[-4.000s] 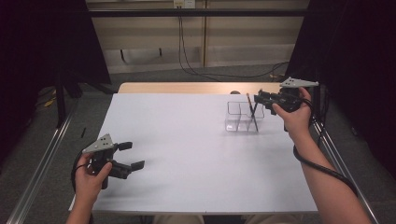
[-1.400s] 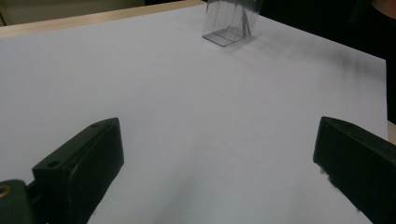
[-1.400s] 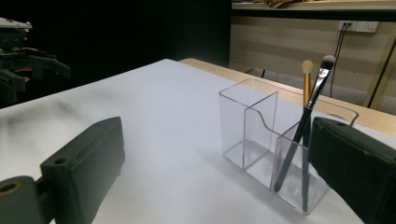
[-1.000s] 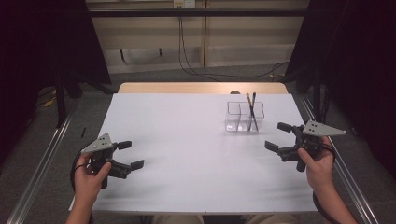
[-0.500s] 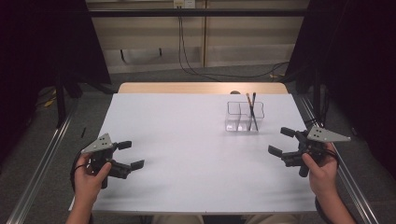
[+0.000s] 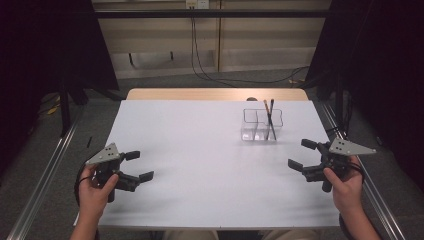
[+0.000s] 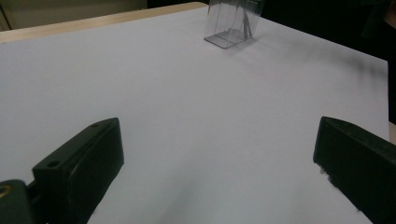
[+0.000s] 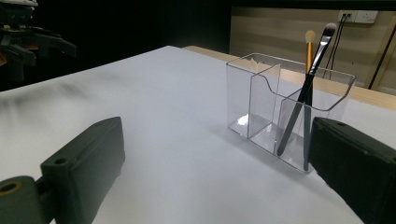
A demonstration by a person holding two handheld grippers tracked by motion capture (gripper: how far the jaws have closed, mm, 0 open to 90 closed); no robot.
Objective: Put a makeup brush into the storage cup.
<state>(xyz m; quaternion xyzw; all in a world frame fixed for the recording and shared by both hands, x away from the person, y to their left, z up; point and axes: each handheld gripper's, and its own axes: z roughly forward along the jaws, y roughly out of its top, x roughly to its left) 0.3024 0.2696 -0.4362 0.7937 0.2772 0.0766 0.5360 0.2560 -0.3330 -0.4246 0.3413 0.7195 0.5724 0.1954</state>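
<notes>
A white table (image 6: 200, 165) is set in a dim room, with dark curtains at both sides and cables hanging against a pale wall behind. Near the table's far right part stands a clear organizer (image 6: 261, 125), divided into compartments, and everything else is best placed from it.

Two makeup brushes (image 6: 270, 119) are held upright in the organizer's right-hand compartment as seen from above. Their long axes run nearly vertical, handles down on the floor of the compartment and bristle heads up, and both lean against the rim. In the right gripper view the black brush (image 8: 306, 88) is seen tilted, its head higher than the wall, with the gold-handled brush (image 8: 309, 46) behind it; whether the two handles touch cannot be told for sure through the plastic. The lean is probably just how they settled against the wall, which keeps them from falling.

The right gripper (image 6: 305, 154) is held nearer the person than the organizer and to its right, close to the table edge, with its jaws spread wide and nothing between them. The left gripper (image 6: 136, 165) is held well apart from the organizer, at the near left, likewise spread and empty. Both appear parked low, clear of the brushes, as though the placing is judged done.
</notes>
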